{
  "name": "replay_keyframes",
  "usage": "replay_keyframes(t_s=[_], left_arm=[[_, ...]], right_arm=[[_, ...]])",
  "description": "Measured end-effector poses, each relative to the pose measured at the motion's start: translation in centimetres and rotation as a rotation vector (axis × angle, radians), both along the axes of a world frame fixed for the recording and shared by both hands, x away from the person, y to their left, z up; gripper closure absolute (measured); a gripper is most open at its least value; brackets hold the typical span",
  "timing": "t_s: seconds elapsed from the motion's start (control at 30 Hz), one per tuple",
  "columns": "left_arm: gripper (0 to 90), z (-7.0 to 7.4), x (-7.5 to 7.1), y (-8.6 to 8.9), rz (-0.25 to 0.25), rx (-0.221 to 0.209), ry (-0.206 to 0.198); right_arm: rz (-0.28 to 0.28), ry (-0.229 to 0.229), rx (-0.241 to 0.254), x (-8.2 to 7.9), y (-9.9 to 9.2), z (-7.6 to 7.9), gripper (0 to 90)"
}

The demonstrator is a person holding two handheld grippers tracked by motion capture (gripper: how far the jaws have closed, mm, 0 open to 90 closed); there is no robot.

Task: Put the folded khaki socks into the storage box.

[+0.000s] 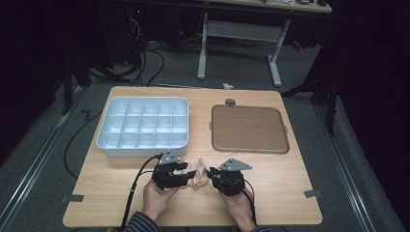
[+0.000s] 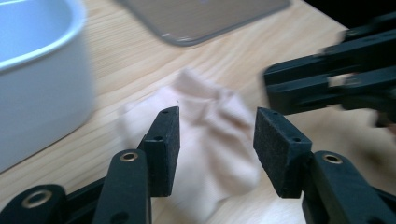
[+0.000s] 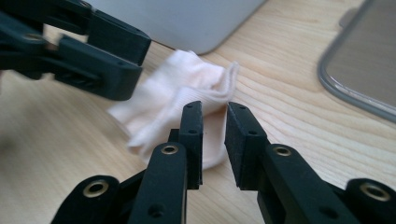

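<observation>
Between my two grippers lay the pale cloth point(image 1: 196, 177), left gripper point(image 2: 215, 133) half open around it, right gripper point(image 3: 214, 125) narrowly parted just before it, neither gripping; closing off-centre risked pinching one loose fold.

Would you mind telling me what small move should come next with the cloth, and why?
Probably lower the left gripper and close it on the cloth. Its jaws stand open over the crumpled cloth without pressing it, and the right gripper has only a narrow gap above the cloth's edge, so neither seems to hold it yet.
</observation>
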State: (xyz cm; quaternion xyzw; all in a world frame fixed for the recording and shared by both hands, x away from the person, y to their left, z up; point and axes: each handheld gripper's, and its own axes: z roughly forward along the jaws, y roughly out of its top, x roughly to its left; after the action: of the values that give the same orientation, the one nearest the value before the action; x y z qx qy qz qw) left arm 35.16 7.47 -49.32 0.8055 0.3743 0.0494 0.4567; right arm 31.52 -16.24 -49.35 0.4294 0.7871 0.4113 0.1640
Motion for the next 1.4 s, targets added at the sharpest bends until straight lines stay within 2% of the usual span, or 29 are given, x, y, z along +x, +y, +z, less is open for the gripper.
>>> replay_keyframes(t_s=[0.03, 0.13, 0.2, 0.3, 0.43, 0.57, 0.77, 0.97, 1.1, 1.23, 1.4], left_arm=[[51.0, -0.2, 0.1, 0.4, 0.024, -0.009, 0.010], [49.4, -0.7, 0.3, 1.1, 0.061, 0.000, 0.034], [48.6, -1.2, 0.4, 1.3, 0.067, 0.026, 0.041], [48.1, -1.9, 0.7, 1.1, 0.077, 0.035, 0.059], [46.5, -2.5, 0.9, 0.5, 0.078, 0.071, 0.076], [46.2, -3.0, 1.1, 0.2, 0.079, 0.097, 0.076], [46.9, -3.2, 1.1, -0.2, 0.082, 0.133, 0.055], [46.6, -3.3, 1.0, -0.6, 0.080, 0.153, 0.036], [46.3, -3.3, 1.0, -0.8, 0.077, 0.161, 0.020], [46.4, -3.4, 0.9, -0.8, 0.074, 0.163, 0.008], [46.6, -3.6, 0.8, -0.7, 0.063, 0.160, -0.021]], right_arm=[[0.005, -0.008, -0.002, -0.1, 0.2, 0.2, 75.2], [0.023, -0.019, -0.002, -0.3, 0.9, 0.6, 66.6], [0.020, -0.029, -0.024, -0.3, 1.5, 0.7, 62.2], [0.006, -0.025, -0.043, 0.0, 2.2, 0.6, 55.7], [-0.006, -0.032, -0.083, 0.4, 3.2, 0.3, 50.6], [-0.035, 0.005, -0.120, 1.3, 3.6, -0.9, 48.5], [-0.075, 0.035, -0.124, 1.8, 2.6, -2.3, 50.9], [-0.100, 0.049, -0.107, 1.8, 1.4, -2.5, 55.2], [-0.089, 0.076, -0.084, 1.9, 0.9, -3.0, 63.5], [-0.065, 0.075, -0.073, 2.0, 0.8, -3.3, 70.3], [-0.049, 0.067, -0.077, 2.0, 0.7, -3.4, 71.1]])
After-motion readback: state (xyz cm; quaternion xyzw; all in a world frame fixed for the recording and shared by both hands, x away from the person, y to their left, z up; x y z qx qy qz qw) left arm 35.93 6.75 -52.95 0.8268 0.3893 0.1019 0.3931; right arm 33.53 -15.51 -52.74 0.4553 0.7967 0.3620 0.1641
